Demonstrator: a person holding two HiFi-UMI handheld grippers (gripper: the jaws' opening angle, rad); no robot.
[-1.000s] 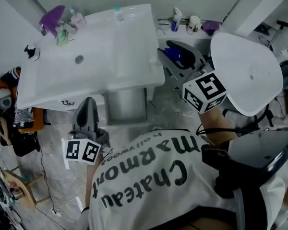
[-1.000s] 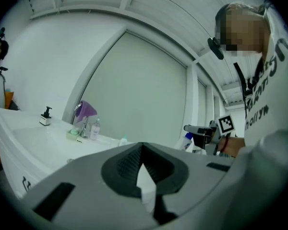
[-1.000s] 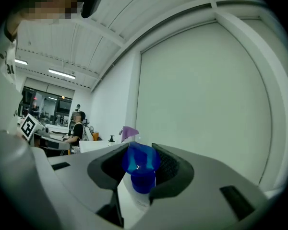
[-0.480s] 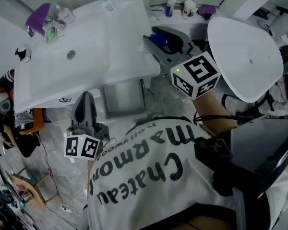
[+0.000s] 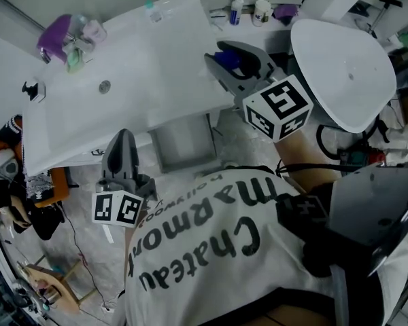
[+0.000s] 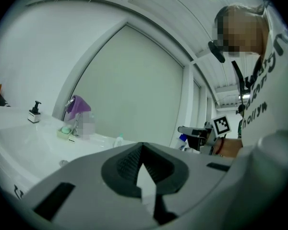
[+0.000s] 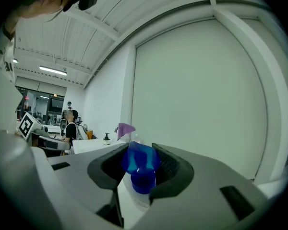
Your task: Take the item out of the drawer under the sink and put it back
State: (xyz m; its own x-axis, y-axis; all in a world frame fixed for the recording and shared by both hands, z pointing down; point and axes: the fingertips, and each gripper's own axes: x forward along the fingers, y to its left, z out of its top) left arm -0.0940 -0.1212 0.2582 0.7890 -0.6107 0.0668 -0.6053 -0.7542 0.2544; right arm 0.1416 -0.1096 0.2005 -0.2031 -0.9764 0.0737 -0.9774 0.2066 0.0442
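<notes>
The right gripper (image 7: 140,150) clamps a blue-capped spray bottle (image 7: 143,178) between partly open jaws. The left gripper (image 6: 143,150) is empty, jaws together. Hazard: the one-handed grip may slip, or the bottle may strike the sink (image 5: 88,114) edge.

bright blue spray top on the white plastic bottle (image 7: 140,174), plain glossy white sink (image 5: 88,114), purple cloth (image 5: 54,29), black-lettered white tee (image 5: 211,263)
</notes>
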